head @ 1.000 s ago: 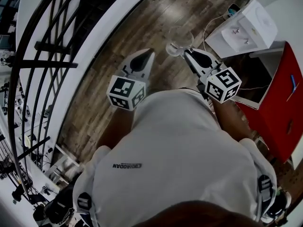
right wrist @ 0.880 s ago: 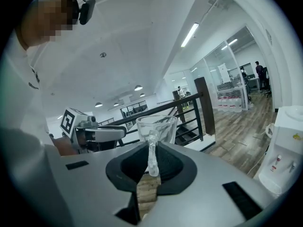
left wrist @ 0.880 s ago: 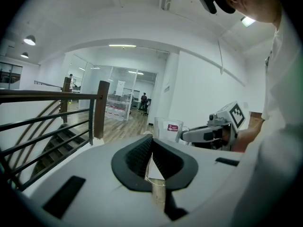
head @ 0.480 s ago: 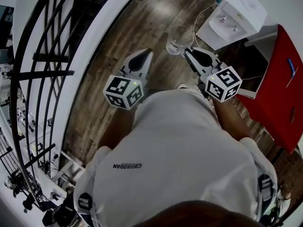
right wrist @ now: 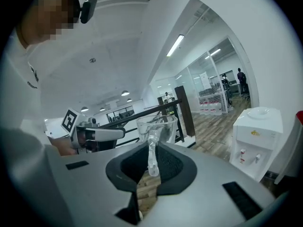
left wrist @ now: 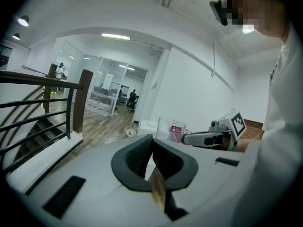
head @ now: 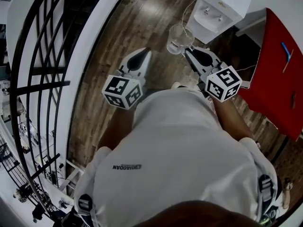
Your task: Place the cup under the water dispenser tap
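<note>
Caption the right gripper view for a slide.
Right gripper holds the clear cup by its handle, water dispenser ahead at right.

The brown wooden floor (head: 142, 18) is bare in front, so the way from the clear glass cup (head: 179, 38) to the white water dispenser (head: 222, 6) is open. A black metal railing (head: 42, 56) blocks the left side. A big red cabinet (head: 279, 79) blocks the right, near the dispenser.

Light: bright, even, from ceiling strips (right wrist: 175, 45)
Glare: sheen on the wood floor (head: 156, 6)
Edges: bowed, corners dark
</note>
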The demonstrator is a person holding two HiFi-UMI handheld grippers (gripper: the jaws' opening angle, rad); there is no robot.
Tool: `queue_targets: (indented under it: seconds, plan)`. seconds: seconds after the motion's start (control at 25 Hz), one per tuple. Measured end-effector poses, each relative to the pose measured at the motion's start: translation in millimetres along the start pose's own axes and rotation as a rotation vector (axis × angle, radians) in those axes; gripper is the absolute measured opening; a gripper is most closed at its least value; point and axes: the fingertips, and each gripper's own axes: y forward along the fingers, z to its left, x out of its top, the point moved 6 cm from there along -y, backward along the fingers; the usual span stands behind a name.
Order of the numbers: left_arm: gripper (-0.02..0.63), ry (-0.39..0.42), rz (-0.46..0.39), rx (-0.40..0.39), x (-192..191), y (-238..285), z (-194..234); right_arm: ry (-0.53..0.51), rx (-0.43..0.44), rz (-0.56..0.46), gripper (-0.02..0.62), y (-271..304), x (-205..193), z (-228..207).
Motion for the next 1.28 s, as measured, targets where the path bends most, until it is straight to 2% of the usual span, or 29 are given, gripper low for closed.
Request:
queue_targets:
  seconds: [0.28, 0.56, 1.28]
  plan:
    - [-0.005, 0.115, 0.047, -0.021, -10.2, 31.4, -34.5, 0.015, -0.048, -0.036, 0.048, -36.9, -14.7, -28.8]
    - [-0.005, 0.123, 0.073, -0.072, -12.7, 54.1, -57.6, 0.040, -0.113, -0.057, 0.048, -68.2, -24.3, -48.6]
    - [-0.005, 0.211, 0.179, -0.238, -20.4, 106.5, -112.5, 0.095, -0.273, -0.111, 0.049, -129.1, -49.2, -80.7]
